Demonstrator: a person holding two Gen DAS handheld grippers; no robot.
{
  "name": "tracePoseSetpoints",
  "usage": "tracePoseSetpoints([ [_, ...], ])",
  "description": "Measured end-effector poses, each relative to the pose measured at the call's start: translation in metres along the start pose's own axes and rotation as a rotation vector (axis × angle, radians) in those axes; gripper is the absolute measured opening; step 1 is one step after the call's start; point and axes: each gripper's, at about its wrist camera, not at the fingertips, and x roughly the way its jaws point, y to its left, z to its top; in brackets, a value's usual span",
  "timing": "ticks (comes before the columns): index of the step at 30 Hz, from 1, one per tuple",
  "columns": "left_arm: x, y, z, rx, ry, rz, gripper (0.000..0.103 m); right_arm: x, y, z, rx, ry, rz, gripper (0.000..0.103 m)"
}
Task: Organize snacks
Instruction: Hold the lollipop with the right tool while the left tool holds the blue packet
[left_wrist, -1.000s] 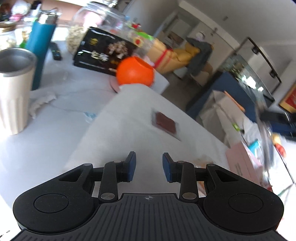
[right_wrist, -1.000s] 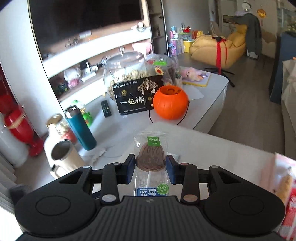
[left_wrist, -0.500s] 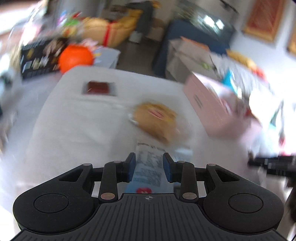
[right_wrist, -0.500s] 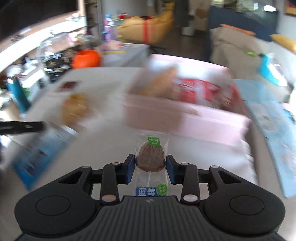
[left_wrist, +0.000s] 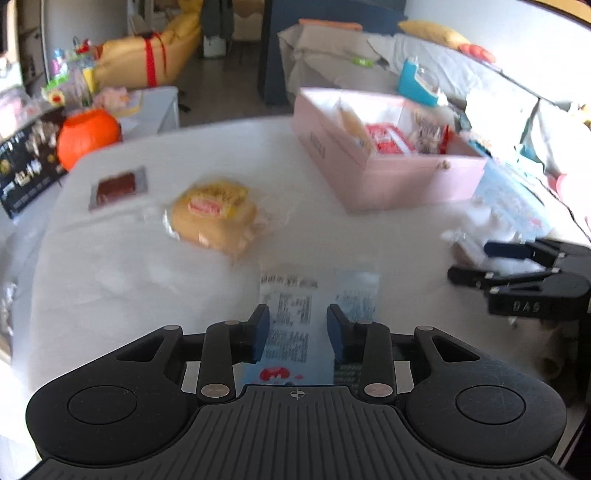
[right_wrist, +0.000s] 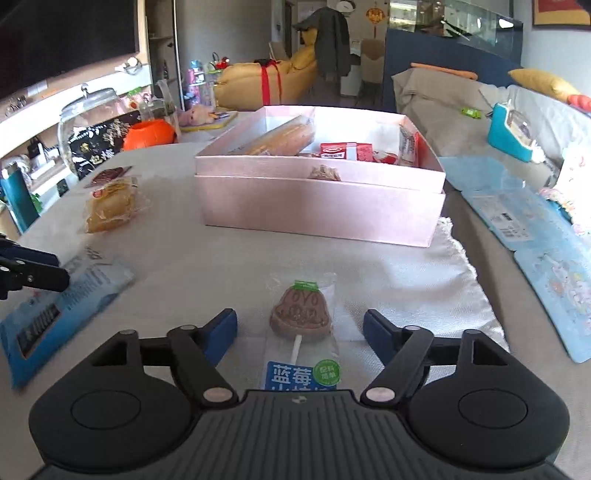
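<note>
Crinkly film on my blueberry lollipop (right_wrist: 301, 325), light, slippery, brittle; right tongs (right_wrist: 300, 334) opening around it, pads clear. Left tongs (left_wrist: 298, 332) opening astride flat blue packet (left_wrist: 295, 325); grab stick end.

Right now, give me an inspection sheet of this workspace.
Surface: white cloth-covered table.
Job's things: pink box holding packaged snacks; wrapped chocolate lollipop lying on the cloth; blue snack packet; wrapped bun; small dark wrapped bar.
Clutter: orange pumpkin bucket, black snack bag, glass jar, blue printed sheets.
Grippers: right gripper jaws opening, lollipop between them, pads clear of it; left gripper straddles the blue packet, contact unclear.
Cables: nothing seen.
Surroundings: living room, yellow armchair, covered sofa.
</note>
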Motion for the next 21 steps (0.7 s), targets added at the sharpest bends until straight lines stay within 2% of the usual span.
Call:
tracePoseSetpoints([
  [2, -0.004, -0.011, 0.002, 0.041, -0.001, 0.005, 0.038, 0.000, -0.001, 0.000, 0.007, -0.002, 0.011, 0.080],
  [6, 0.007, -0.037, -0.005, 0.137, 0.077, 0.008, 0.038, 0.000, -0.001, -0.001, 0.008, -0.002, 0.018, 0.081],
  [7, 0.008, -0.042, -0.006, 0.163, 0.064, 0.006, 0.041, 0.000, -0.001, -0.001, 0.009, -0.002, 0.018, 0.081],
  [11, 0.017, -0.054, -0.006, 0.197, 0.101, -0.007, 0.067, 0.000, -0.002, -0.001, 0.016, -0.005, 0.021, 0.081],
  [13, 0.022, -0.059, -0.006, 0.211, 0.109, -0.007, 0.075, 0.000, -0.002, -0.001, 0.016, -0.004, 0.023, 0.082],
  [18, 0.027, -0.062, -0.001, 0.196, 0.097, 0.025, 0.075, 0.000, -0.001, -0.001, 0.014, -0.003, 0.022, 0.083],
  [21, 0.027, -0.059, 0.004, 0.166, 0.086, 0.052, 0.072, 0.000, -0.001, -0.001, 0.013, -0.002, 0.022, 0.083],
])
